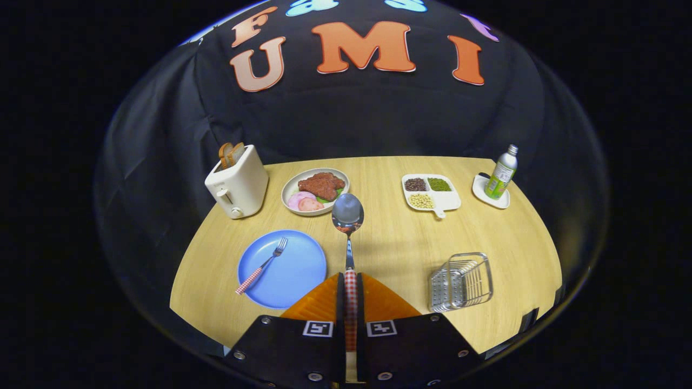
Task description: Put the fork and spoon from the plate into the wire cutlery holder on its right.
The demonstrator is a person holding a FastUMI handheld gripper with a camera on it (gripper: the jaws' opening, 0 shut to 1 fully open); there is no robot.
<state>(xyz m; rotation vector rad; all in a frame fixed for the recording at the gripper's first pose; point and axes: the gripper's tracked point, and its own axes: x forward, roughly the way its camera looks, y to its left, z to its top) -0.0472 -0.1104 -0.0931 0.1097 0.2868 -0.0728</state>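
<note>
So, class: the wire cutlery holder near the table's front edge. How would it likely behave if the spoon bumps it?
The wire cutlery holder looks thin and open, so probably light and apt to slide or tip. The gripper is shut on the spoon, whose long, stiff handle could lever it over.

The tool (pixel 351 289) grips the spoon (pixel 348 227) by its checked handle, both fingers pressed on it, bowl pointing ahead above the table (pixel 389 237). The fork (pixel 262 266) lies on the blue plate (pixel 292 270) left of the fingers; the wire holder (pixel 461 281) stands to their right
</note>
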